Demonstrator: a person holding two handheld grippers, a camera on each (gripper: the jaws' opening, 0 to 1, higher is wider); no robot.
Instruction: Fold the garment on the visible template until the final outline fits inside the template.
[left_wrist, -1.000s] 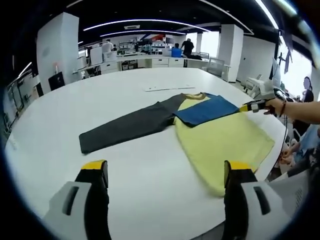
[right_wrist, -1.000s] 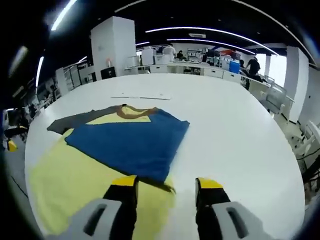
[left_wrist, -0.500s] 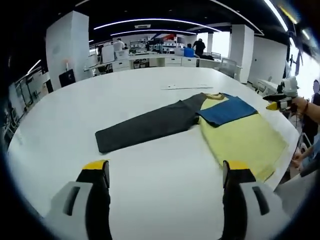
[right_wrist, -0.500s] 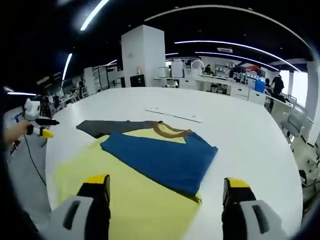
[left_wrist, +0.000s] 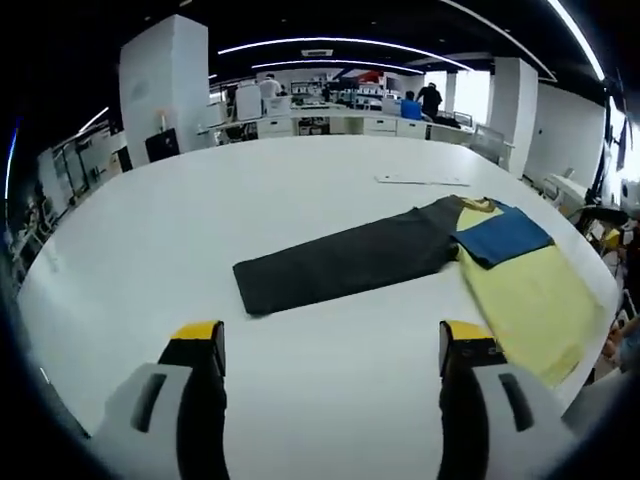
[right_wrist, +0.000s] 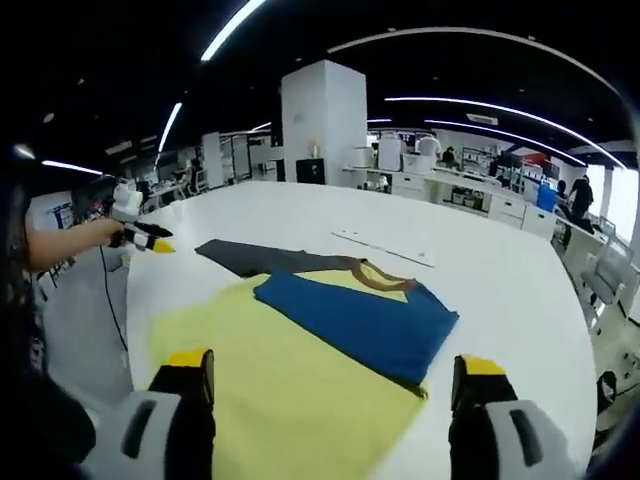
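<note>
A: Item one, garment (left_wrist: 430, 250). In the left gripper view we log it flat on the white table (left_wrist: 200, 220), its dark sleeve (left_wrist: 340, 265) stretched toward 9 o'clock, blue sleeve (left_wrist: 500, 238) folded over the yellow body.

B: In the right gripper view we find the dark sleeve (right_wrist: 255, 258) mostly hidden behind the yellow.

A: Left gripper (left_wrist: 325, 345): jaws spread, nothing held.

B: Right gripper (right_wrist: 335, 378): likewise spread, over the yellow. At 9 o'clock a hand (right_wrist: 100, 233) holds the other gripper; its jaws too small to judge.

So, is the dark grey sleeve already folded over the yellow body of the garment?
No, in the left gripper view the dark grey sleeve lies stretched out flat on the white table, beside the yellow body.
</note>
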